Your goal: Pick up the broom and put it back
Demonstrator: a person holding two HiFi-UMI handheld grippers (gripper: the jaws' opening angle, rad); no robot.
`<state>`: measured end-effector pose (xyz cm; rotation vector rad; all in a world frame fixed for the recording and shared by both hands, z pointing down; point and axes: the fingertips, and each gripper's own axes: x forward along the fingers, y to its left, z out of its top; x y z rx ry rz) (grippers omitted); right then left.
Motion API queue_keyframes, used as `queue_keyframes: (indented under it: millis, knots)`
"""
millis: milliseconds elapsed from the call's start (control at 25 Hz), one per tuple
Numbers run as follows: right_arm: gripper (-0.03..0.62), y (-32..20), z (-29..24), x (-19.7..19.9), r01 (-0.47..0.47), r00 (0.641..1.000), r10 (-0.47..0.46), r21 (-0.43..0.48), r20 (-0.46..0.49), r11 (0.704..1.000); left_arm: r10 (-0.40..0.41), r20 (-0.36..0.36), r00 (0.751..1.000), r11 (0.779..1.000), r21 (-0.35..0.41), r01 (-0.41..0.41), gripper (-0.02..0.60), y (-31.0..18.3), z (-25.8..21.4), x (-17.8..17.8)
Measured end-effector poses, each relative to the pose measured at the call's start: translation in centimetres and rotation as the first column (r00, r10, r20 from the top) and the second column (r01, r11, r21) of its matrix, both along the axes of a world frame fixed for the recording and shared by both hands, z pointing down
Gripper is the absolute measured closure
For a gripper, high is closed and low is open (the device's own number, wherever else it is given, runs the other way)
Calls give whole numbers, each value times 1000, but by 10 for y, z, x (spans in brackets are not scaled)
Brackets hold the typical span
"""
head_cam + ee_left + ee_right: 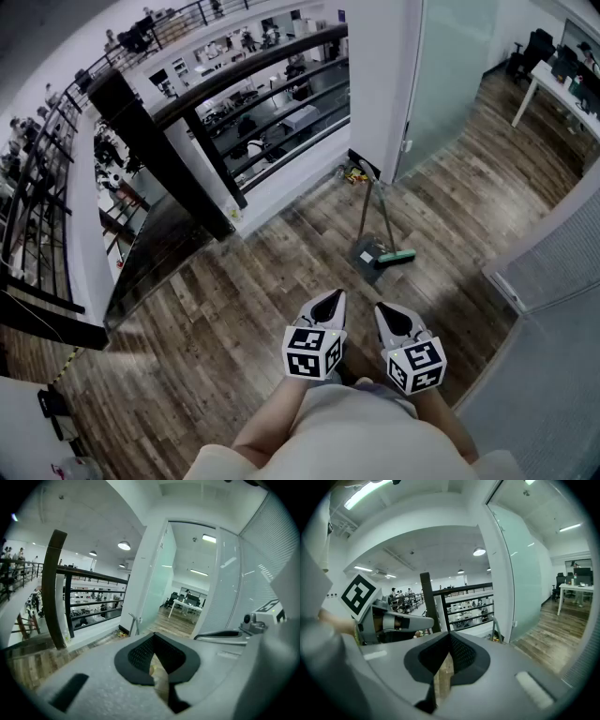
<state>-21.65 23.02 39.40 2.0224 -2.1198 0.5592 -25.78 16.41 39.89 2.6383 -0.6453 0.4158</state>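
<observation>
The broom [397, 255] has a green head resting on the wood floor, and its thin handle leans up toward the wall corner. A grey dustpan [367, 256] with its own upright handle stands right beside it. Both are well ahead of me, beyond the grippers. My left gripper [333, 296] and right gripper [383, 310] are held side by side in front of my body, both shut and holding nothing. In the left gripper view the handles [133, 622] show small by the wall. In the right gripper view the handles [496, 629] are also far off.
A black-railed balcony with a dark pillar [159, 150] lies to the left. A frosted glass door [450, 66] stands behind the broom. A white desk [562, 94] with chairs is at the far right. Small yellow items [354, 174] lie by the wall corner. A grey wall [553, 262] flanks my right.
</observation>
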Motion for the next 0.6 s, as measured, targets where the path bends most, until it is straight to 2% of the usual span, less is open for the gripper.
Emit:
queue_keyframes:
  millis: [200,320,600]
  knots:
    - [588,37,-8,7,-11,1000,11,44,-7,999,48,-5,999,999,23,-48,577,60,-2,9]
    - [588,58,-9,10,-36,999,36,56,-5,998,78,2,997,997,7,-78,577,87,2,14]
    - [588,87,-10,7,-51,999,51,67,-6,996,120,16,993,993,10,-120,577,119,2,15]
